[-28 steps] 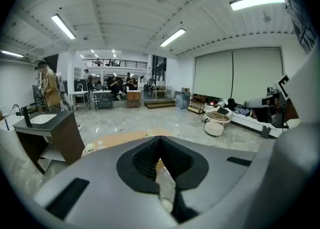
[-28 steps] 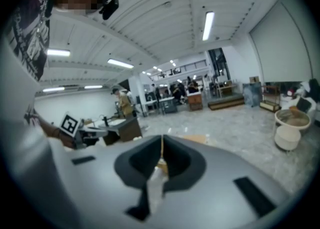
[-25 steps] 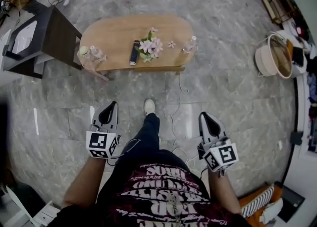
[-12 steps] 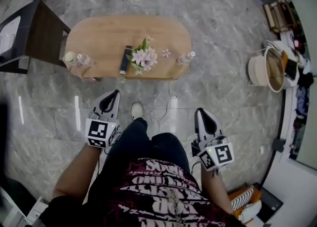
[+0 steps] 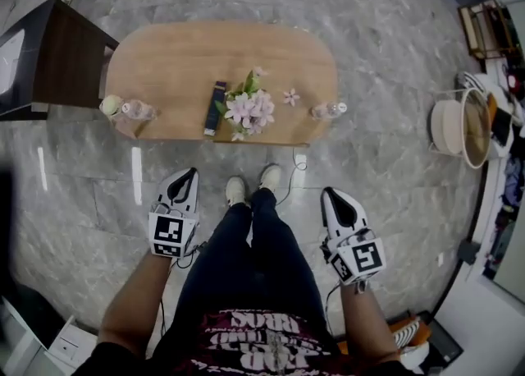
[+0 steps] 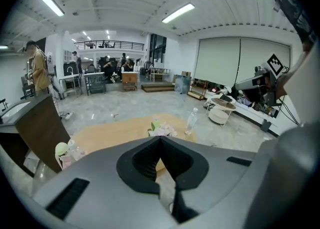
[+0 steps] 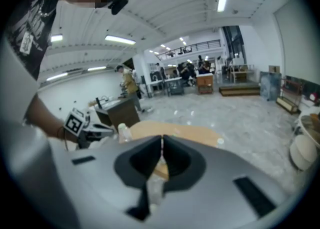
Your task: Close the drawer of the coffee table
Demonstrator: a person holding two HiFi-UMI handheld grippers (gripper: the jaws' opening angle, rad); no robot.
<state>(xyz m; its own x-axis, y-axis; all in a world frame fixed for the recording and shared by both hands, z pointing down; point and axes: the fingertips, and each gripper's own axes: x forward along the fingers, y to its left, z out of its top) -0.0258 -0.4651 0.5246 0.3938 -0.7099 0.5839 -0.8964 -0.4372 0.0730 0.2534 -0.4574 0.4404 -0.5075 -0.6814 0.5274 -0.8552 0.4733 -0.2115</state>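
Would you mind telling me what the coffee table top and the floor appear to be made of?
Coffee table top: likely wood or wood-look laminate, matte; light tan, faint grain. Floor: probably polished marble-look tile; grey veining, seams, glossy reflections.

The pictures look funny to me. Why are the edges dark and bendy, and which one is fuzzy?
Head view: a wide lens bends the floor, darkens corners; lamp glare streaks it. Left gripper view: fairly sharp. Right gripper view: fuzziest, the table smeared.
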